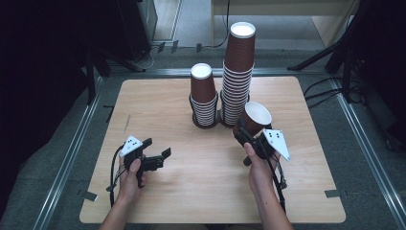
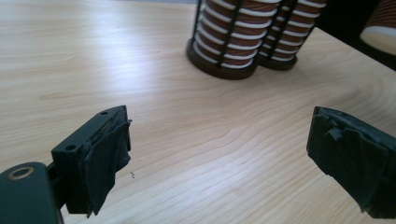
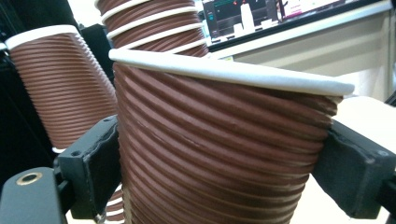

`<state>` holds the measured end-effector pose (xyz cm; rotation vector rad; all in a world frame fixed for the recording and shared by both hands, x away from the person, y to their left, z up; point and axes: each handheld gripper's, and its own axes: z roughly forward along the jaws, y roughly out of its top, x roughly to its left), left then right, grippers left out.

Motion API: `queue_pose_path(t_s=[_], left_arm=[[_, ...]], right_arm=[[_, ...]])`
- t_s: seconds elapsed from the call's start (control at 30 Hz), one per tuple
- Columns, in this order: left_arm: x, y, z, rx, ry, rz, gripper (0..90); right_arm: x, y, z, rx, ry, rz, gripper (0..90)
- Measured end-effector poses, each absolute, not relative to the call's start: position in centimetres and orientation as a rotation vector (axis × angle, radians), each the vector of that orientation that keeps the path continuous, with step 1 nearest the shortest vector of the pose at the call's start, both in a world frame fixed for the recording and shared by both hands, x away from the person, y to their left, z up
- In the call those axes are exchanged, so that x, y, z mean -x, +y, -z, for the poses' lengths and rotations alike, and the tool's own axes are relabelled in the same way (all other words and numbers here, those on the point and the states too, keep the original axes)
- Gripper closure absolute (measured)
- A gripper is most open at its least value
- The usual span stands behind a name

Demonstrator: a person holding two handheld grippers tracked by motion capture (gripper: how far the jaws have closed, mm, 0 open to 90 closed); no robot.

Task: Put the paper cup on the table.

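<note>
Our right gripper clamps a ribbed paper cup across its wall below the rim; it's light and crushable, so we squeeze gently. Our left gripper stands wide, empty.

Bare table lies open between both claws; two cup stacks block the far middle.

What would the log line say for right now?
right gripper: shut on single cup, off the table | left gripper: open, nothing between jaws | short stack and tall stack: upright in holders
</note>
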<state>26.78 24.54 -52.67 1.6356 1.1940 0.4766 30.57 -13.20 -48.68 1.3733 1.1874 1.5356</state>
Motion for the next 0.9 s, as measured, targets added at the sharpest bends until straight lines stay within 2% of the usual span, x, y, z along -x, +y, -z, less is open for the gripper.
queue_pose_path(t_s=[0.9], left_arm=[[-24.9,31.5,54.7,-1.596,1.341,-0.501,5.9]], right_arm=[[-34.7,-18.5,49.3,-1.311,1.23,-1.277,10.8]])
